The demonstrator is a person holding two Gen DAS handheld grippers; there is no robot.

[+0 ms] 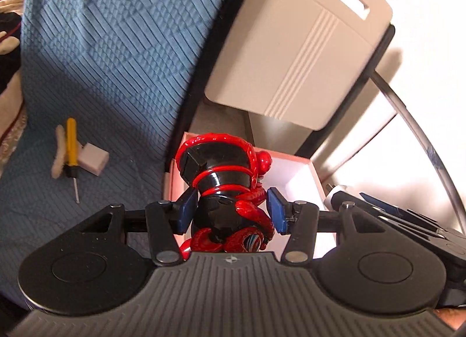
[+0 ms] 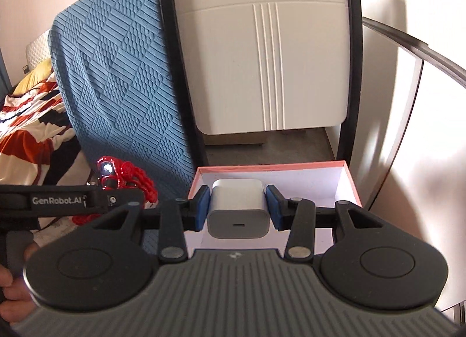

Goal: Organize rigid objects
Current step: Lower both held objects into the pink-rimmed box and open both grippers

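Left wrist: left gripper [image 1: 231,210] pinches the red-and-black toy figure [image 1: 224,188], long axis pointing away from the camera, pink box [image 1: 316,173] directly ahead and below; screwdriver [image 1: 71,150] and small white block [image 1: 94,159] lie on the blue blanket [image 1: 116,45], off left. Right wrist: right gripper [image 2: 237,207] clamps the white charger [image 2: 237,208] side to side, open box [image 2: 346,179] just beyond it, so it looks nearer the drop.
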